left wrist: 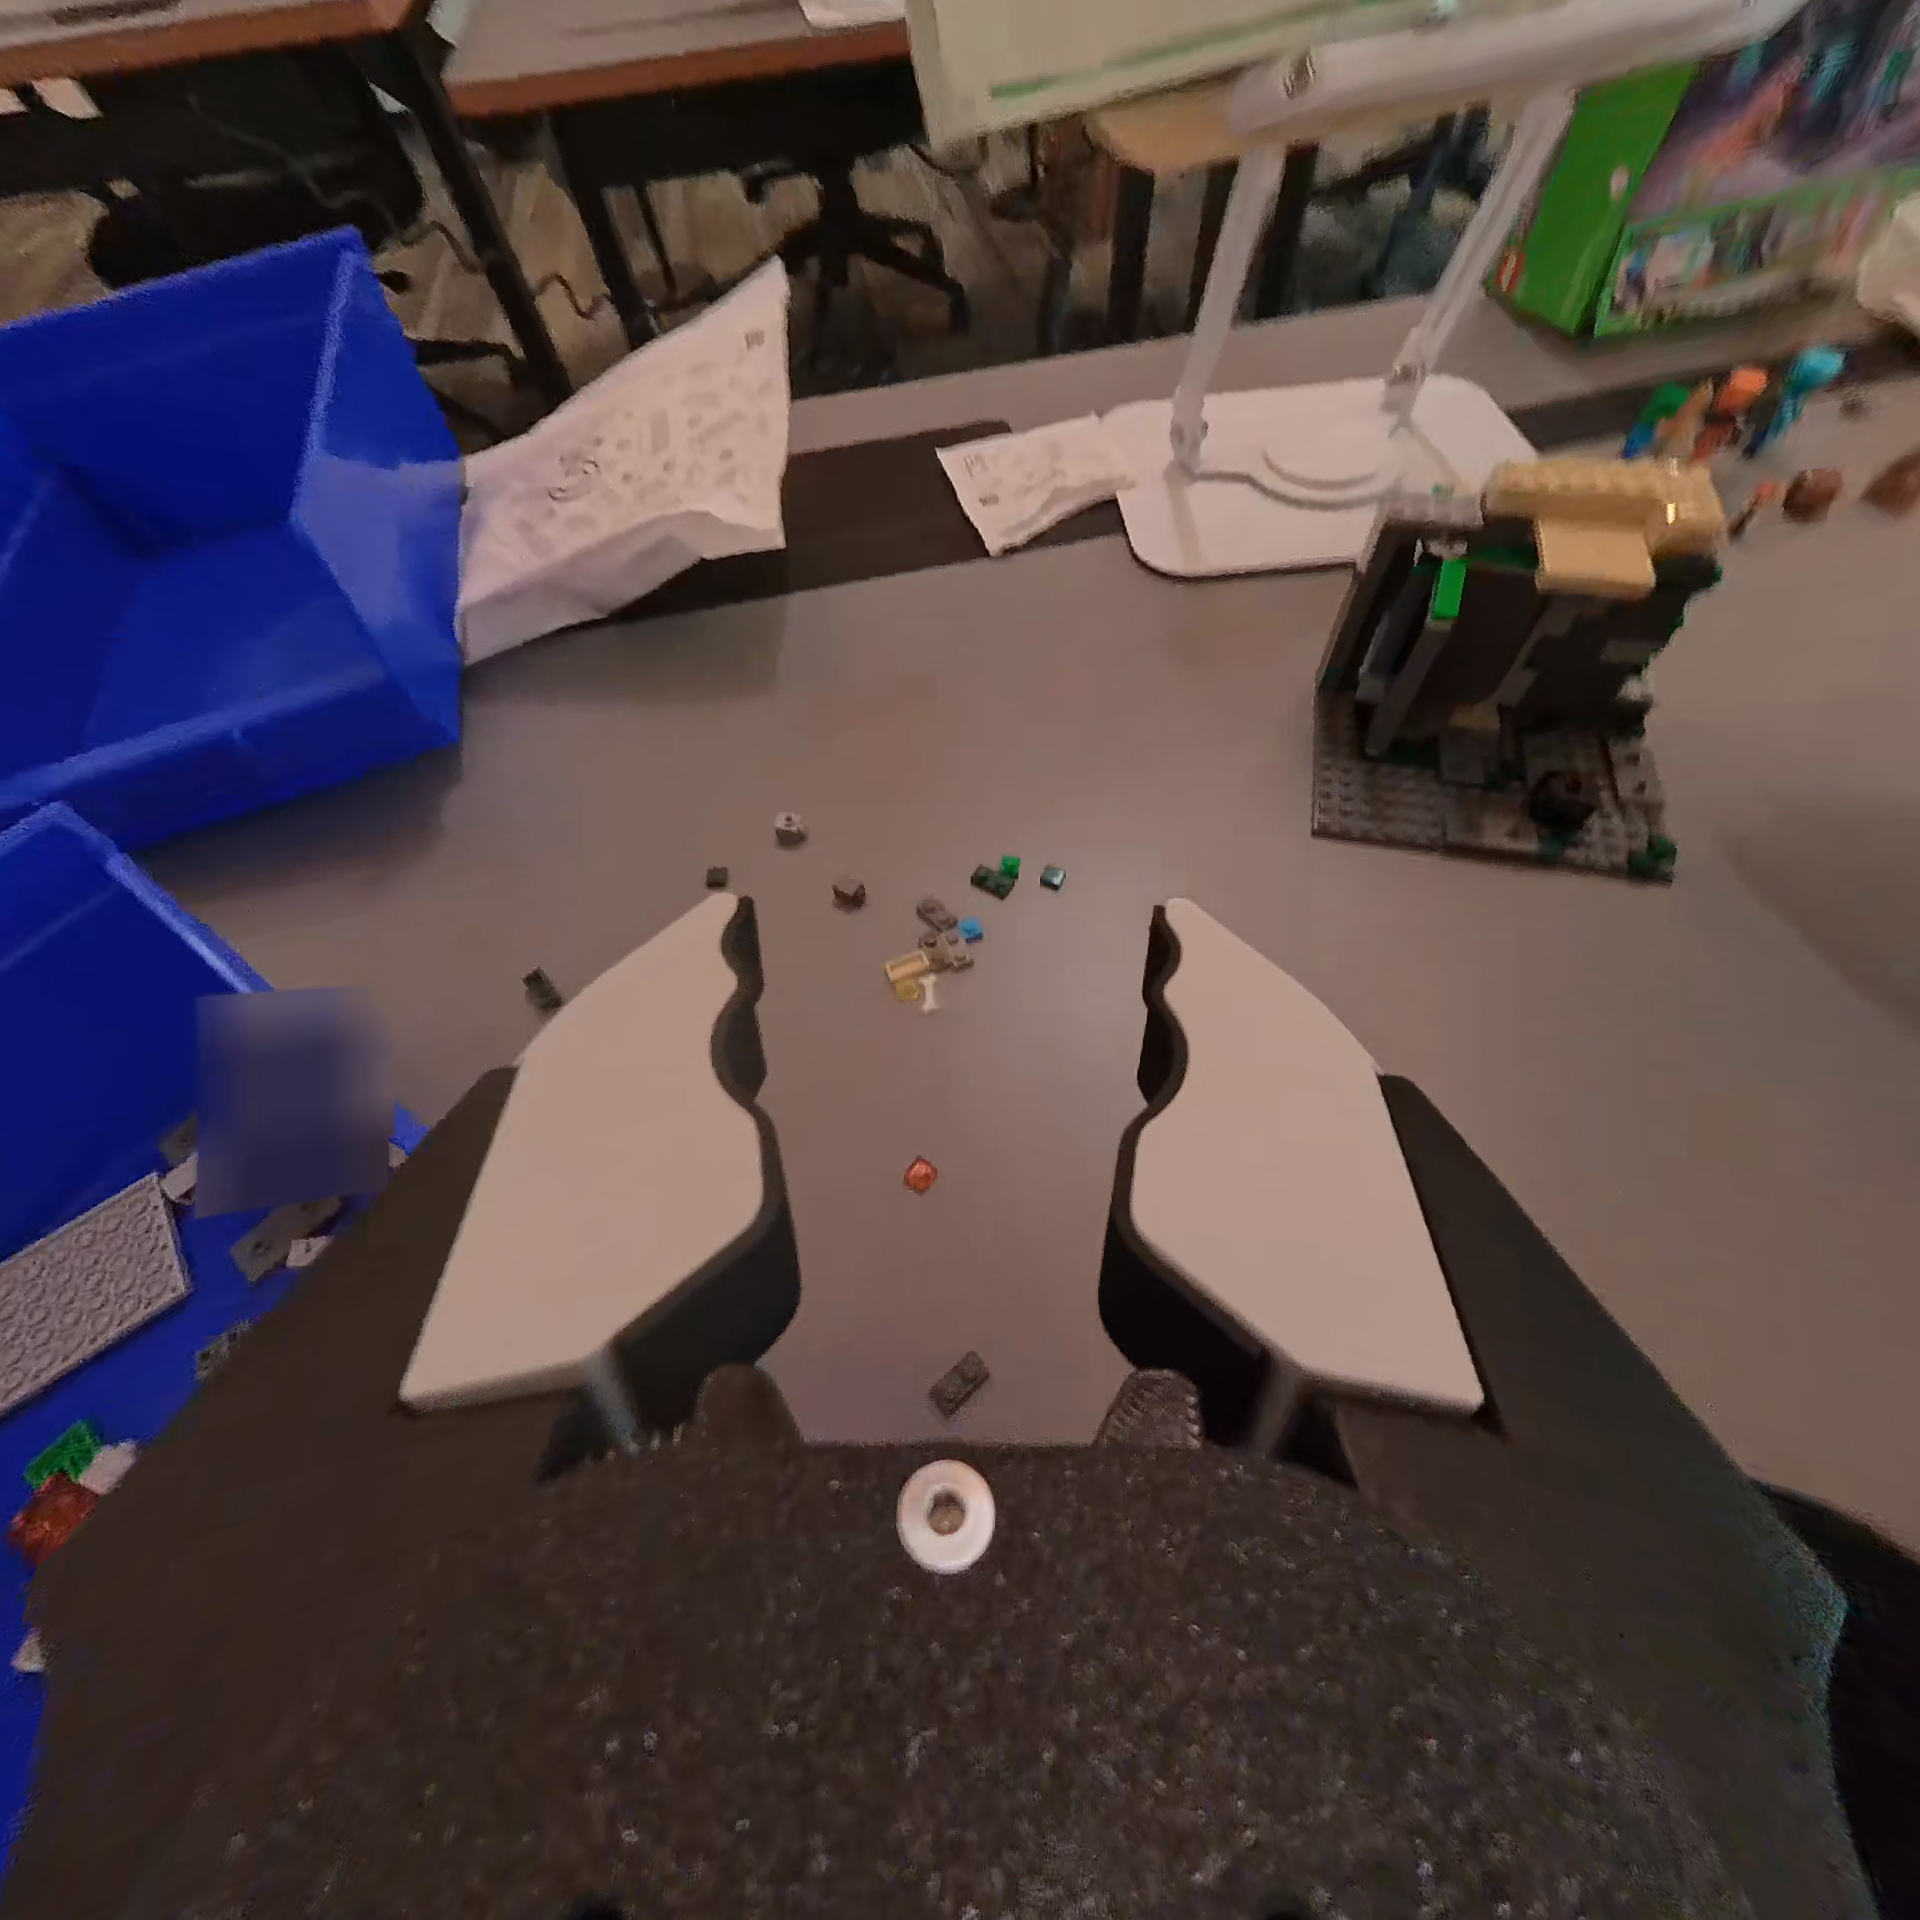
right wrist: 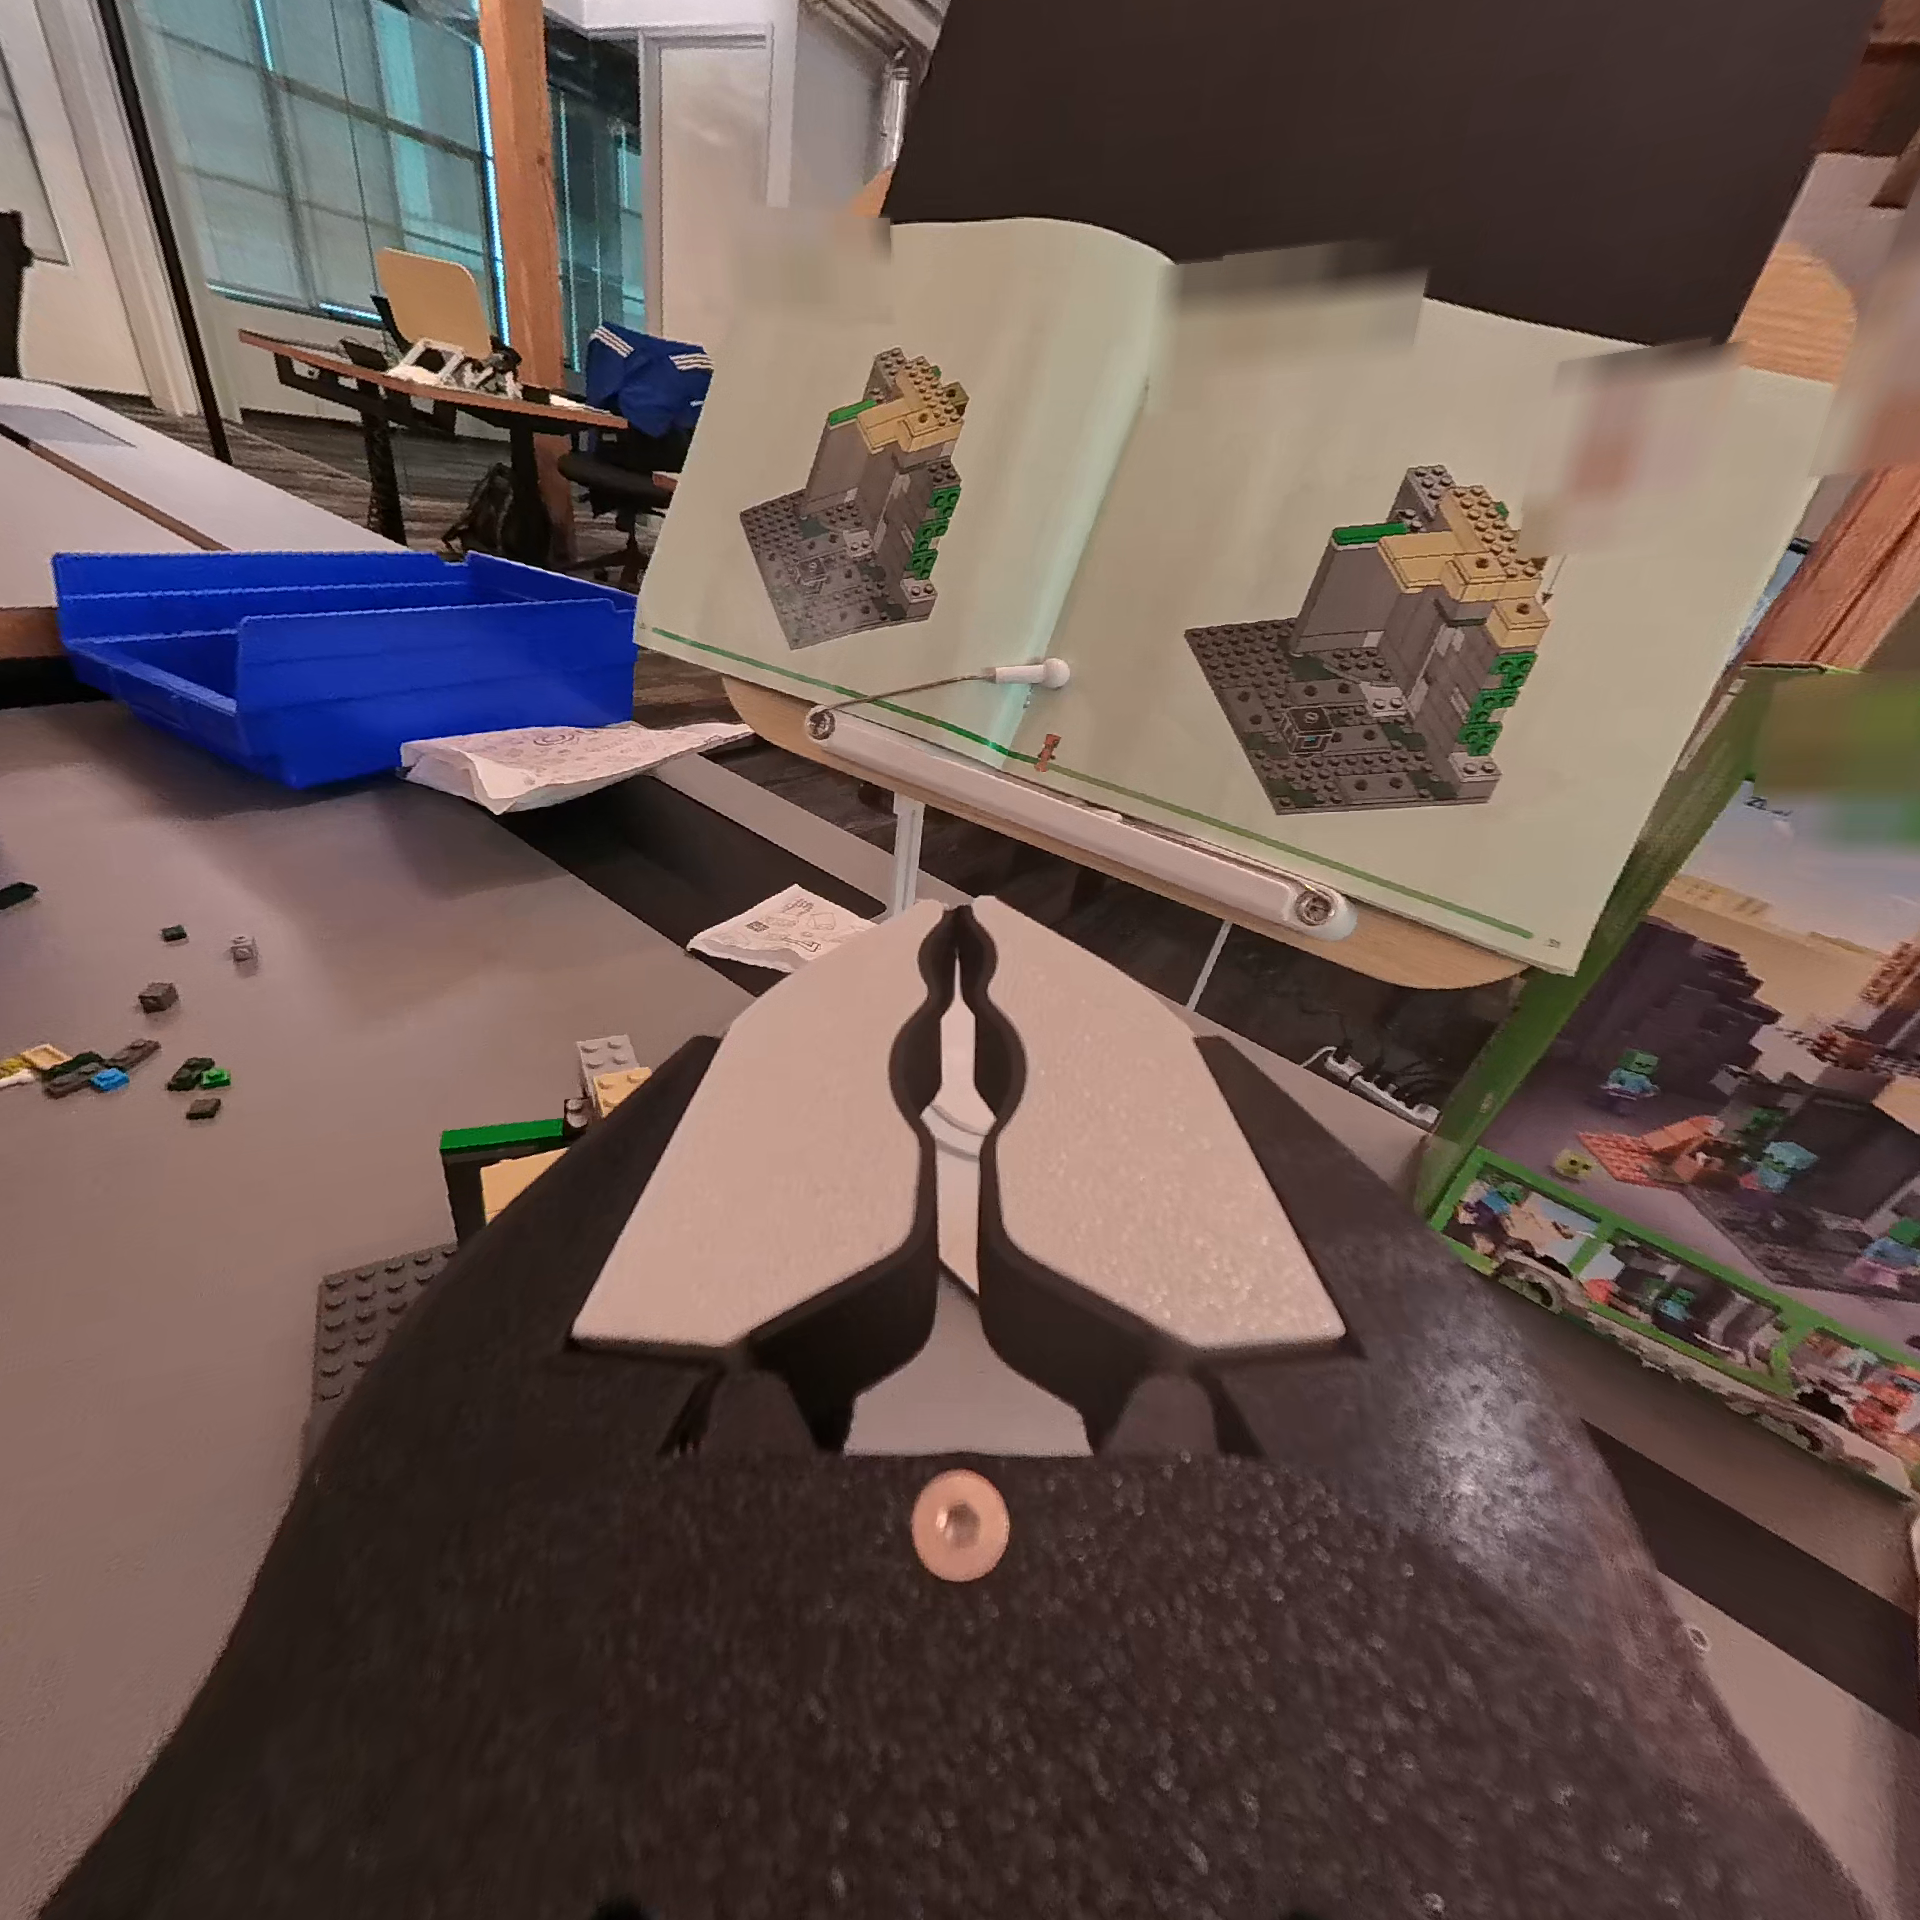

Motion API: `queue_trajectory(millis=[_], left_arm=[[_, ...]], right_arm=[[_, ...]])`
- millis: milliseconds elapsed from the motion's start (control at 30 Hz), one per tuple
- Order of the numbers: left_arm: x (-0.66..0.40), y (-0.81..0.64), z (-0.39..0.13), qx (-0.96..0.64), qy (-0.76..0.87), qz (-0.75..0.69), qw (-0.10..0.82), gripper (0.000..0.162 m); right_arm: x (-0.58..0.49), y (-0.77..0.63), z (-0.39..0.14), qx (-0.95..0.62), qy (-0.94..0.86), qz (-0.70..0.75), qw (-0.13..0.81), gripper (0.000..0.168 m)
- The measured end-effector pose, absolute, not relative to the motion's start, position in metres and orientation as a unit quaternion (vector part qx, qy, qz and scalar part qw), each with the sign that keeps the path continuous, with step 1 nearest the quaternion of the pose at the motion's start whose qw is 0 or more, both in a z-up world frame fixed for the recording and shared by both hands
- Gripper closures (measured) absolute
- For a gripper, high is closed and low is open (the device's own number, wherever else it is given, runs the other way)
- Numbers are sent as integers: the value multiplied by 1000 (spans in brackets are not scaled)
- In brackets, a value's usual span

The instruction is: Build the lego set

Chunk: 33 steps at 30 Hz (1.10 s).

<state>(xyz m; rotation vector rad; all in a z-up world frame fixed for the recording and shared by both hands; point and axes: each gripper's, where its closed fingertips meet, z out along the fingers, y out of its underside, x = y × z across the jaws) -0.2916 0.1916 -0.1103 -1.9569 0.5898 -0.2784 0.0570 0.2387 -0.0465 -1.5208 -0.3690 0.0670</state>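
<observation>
My left gripper (left wrist: 951,914) is open and empty, held above the grey table over a scatter of small loose lego pieces (left wrist: 935,940). A small orange-red piece (left wrist: 921,1175) and a dark plate (left wrist: 958,1383) lie between its fingers, closer to me. The partly built dark model with a tan top (left wrist: 1507,644) stands on its grey baseplate (left wrist: 1392,816) to the right. My right gripper (right wrist: 960,920) is shut with nothing seen in it, held above that model, whose green and tan edge (right wrist: 509,1148) and baseplate (right wrist: 379,1309) show at its left. The loose pieces (right wrist: 114,1070) lie far left.
Blue bins (left wrist: 208,540) stand at the left, one holding grey plates (left wrist: 83,1288). An open instruction booklet (right wrist: 1195,582) rests on a white stand (left wrist: 1320,468). The set's box (right wrist: 1704,1164) stands at the right. Paper bags (left wrist: 634,468) lie at the back. Small figures (left wrist: 1745,410) stand far right. The grippers' ends are close to 35 centimeters from one another.
</observation>
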Motion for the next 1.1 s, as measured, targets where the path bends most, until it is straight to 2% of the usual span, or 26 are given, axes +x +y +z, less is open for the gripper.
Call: queue_trajectory(millis=[100,300,600,933,1100], left_arm=[[-285,194,-126,-820,335,-106,451,96],[-274,202,-156,-794,523,-75,300,121],[-273,232,-215,-746,654,-33,121,130],[-279,263,-240,-752,653,-33,86,141],[-280,265,-248,-746,661,-35,74,141]], right_arm=[[53,238,-48,-684,-173,33,708,168],[48,238,-50,-682,-187,35,706,168],[45,239,-58,-685,-201,29,700,168],[50,244,-66,-694,-198,33,692,168],[49,245,-71,-696,-202,29,688,168]])
